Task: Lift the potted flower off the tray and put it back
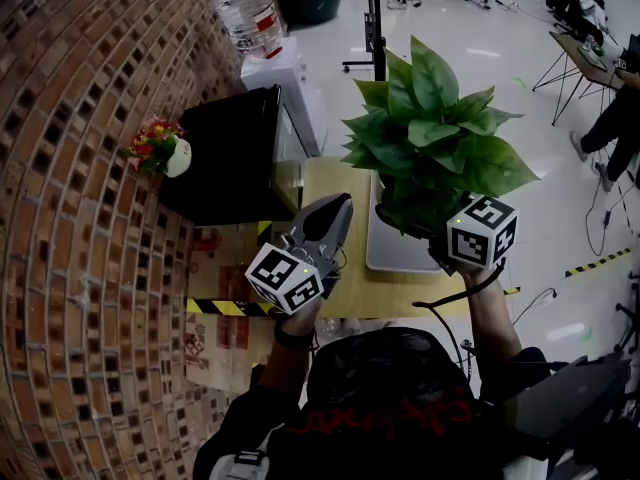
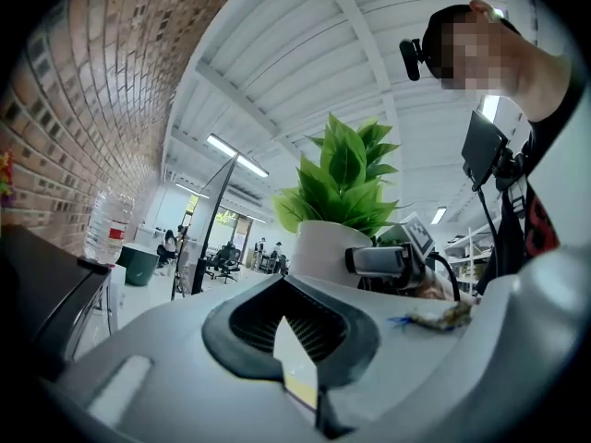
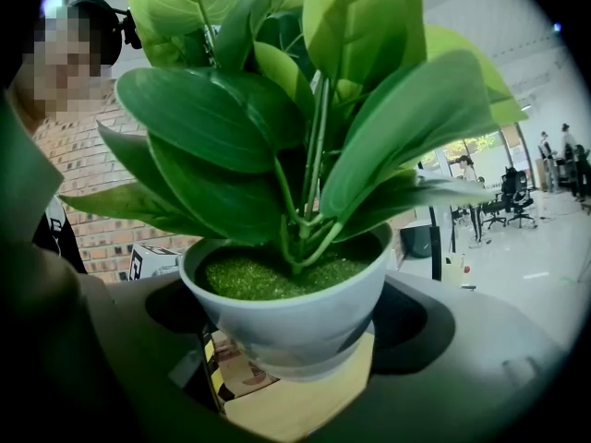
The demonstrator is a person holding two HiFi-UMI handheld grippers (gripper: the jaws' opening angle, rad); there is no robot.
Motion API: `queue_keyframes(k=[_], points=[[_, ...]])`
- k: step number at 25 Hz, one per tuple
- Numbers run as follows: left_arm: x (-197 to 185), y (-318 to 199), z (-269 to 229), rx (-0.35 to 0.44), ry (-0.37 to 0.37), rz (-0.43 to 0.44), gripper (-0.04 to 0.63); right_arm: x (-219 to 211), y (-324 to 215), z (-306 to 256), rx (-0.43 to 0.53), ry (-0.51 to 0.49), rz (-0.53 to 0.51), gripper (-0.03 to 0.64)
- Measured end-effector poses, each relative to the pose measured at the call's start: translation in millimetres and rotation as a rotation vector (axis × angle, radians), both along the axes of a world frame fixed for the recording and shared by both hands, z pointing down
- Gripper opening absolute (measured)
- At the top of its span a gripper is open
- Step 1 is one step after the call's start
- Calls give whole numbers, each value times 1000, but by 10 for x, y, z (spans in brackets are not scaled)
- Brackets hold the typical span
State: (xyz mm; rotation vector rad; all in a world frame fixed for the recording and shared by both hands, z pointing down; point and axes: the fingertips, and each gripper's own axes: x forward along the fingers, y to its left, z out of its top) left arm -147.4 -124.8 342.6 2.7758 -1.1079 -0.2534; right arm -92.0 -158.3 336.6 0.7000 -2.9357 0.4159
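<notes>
Grip looks solid here: the right gripper (image 3: 294, 338) has its jaws spread wide around the white pot of the potted flower (image 1: 430, 118), one on each side and pressed against the pot wall. In the right gripper view the pot's underside shows with bare wood beneath it, so it seems to be off the surface, though I can't tell how high. From the head view the plant sits right over the near half of the pale tray (image 1: 392, 256), its leaves covering most of it. The tray lies on a wooden table (image 1: 330, 183). The left gripper (image 1: 338, 208) is just left of the tray, above the table, jaws closed together with nothing between them, tip pointing away from the person. Further left of the tray there's a black cabinet (image 1: 225, 158) against the brick wall (image 1: 80, 218), with a small pot of red and yellow flowers (image 1: 160, 146) on its far-left corner. Well beyond the tray, a big water bottle (image 1: 250, 13) stands on a white unit.
</notes>
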Motion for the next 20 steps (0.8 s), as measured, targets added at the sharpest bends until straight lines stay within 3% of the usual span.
queue_keyframes(k=[7, 14, 20], points=[[128, 58, -29, 15, -25, 67, 0, 6, 4, 20, -5, -13, 8, 520], [49, -22, -52, 10, -6, 0, 0, 22, 4, 40, -9, -23, 22, 520], [12, -32, -107, -34, 44, 2, 0, 83, 10, 41, -12, -20, 40, 520]])
